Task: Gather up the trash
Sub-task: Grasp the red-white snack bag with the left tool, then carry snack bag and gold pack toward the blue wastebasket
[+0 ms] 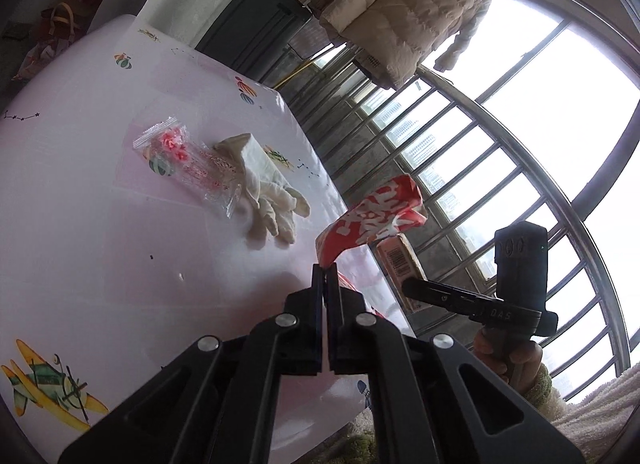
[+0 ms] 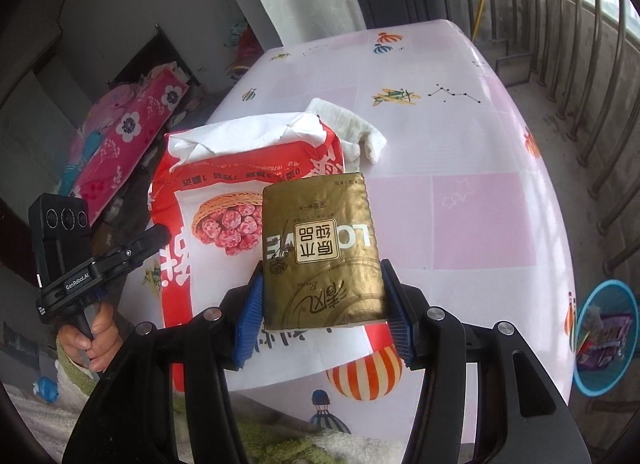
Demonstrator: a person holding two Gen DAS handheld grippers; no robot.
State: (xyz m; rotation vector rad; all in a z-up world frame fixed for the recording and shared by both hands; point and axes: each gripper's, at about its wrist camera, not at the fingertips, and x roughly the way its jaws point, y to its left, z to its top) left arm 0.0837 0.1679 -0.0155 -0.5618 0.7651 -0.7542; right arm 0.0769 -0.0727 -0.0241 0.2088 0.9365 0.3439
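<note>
A: Left fingers?
B: Pinched tight on a corner of the red-and-white snack bag, crumpled, lifted off the worktop.
A: Right fingers?
B: Clamped on a gold tissue pack, blue pads on both its sides. Beyond the left tips: white glove, clear wrapper.

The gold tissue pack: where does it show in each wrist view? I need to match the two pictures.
Left wrist view: the gold tissue pack is right of centre, seen edge-on with its barcode showing, held by the right gripper.
Right wrist view: it fills the centre, clamped between the blue pads.
Shared landmark: the white glove lying on the pink table.
</note>
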